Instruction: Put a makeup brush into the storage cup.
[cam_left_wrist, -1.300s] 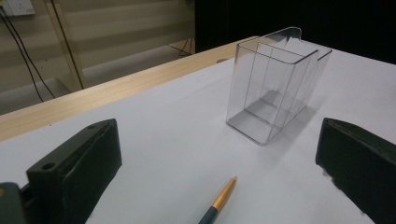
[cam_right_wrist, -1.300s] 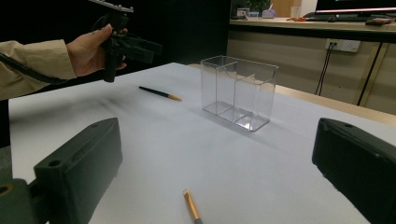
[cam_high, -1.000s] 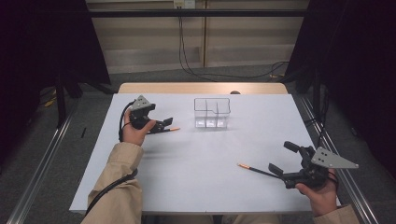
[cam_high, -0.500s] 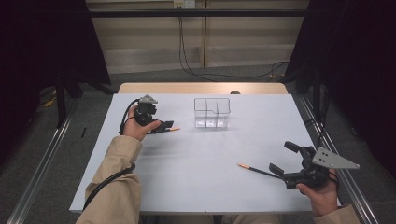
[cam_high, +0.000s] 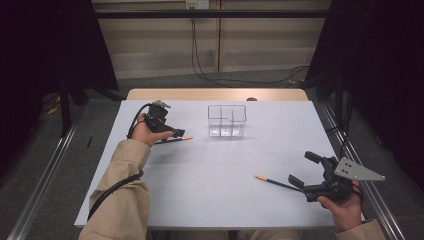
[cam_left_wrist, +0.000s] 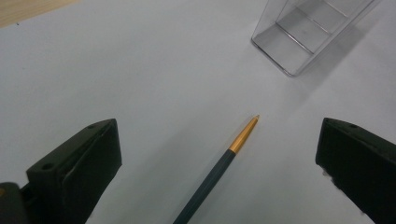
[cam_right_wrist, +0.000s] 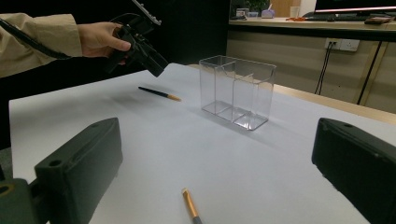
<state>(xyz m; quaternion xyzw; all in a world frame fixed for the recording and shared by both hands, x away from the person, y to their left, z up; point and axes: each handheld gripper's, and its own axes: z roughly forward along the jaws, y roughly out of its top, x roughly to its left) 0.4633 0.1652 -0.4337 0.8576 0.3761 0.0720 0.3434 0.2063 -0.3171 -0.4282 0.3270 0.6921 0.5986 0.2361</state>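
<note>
Nearest the person, the right tool (cam_high: 306, 176) is sitting with its jaws wide apart beside a pen (cam_high: 272, 182) lying flat on the white surface (cam_high: 215, 170). Farther off, the left tool (cam_high: 172, 133) is hovering, jaws apart, above a second pen (cam_left_wrist: 219, 167), untouched, near the clear box (cam_high: 227, 120).
</note>
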